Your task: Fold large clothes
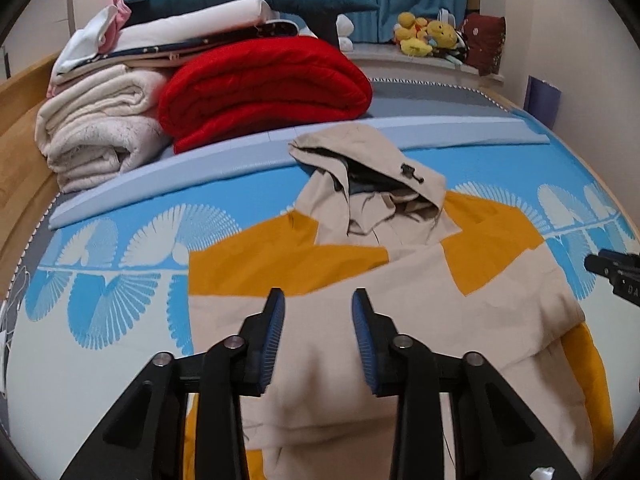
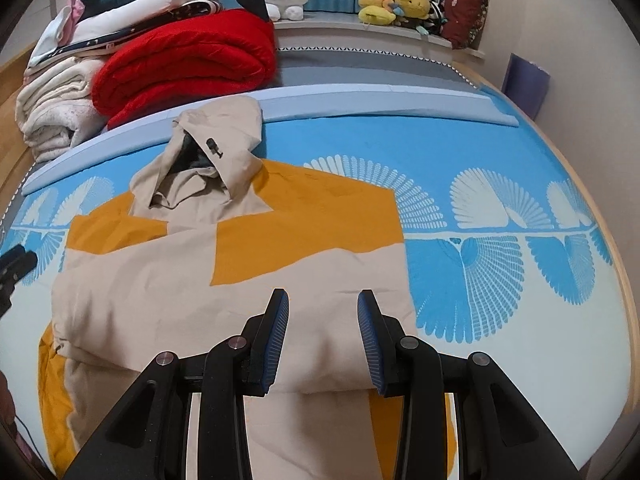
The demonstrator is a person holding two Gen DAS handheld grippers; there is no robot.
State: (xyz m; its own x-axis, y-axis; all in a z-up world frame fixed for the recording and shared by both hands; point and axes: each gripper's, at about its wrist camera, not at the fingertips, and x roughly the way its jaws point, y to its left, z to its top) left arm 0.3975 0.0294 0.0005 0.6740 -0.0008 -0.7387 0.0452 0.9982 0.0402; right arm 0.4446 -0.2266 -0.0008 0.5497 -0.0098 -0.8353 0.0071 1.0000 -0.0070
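A beige and mustard-yellow hooded jacket (image 1: 400,312) lies on the blue patterned bed cover, hood (image 1: 368,168) toward the far side, sleeves folded over the body. It also shows in the right wrist view (image 2: 200,280). My left gripper (image 1: 319,300) is open and empty, hovering over the jacket's lower left part. My right gripper (image 2: 323,300) is open and empty over the jacket's lower right part. The right gripper's tip shows at the left wrist view's right edge (image 1: 612,272); the left gripper's tip shows at the right wrist view's left edge (image 2: 16,264).
A folded red blanket (image 1: 264,88) and cream blankets (image 1: 96,128) with stacked bedding sit at the far left of the bed. A pale blue foam strip (image 1: 440,132) crosses behind the hood. Plush toys (image 1: 428,34) sit on the window ledge. A wooden bed frame (image 1: 16,152) runs along the left.
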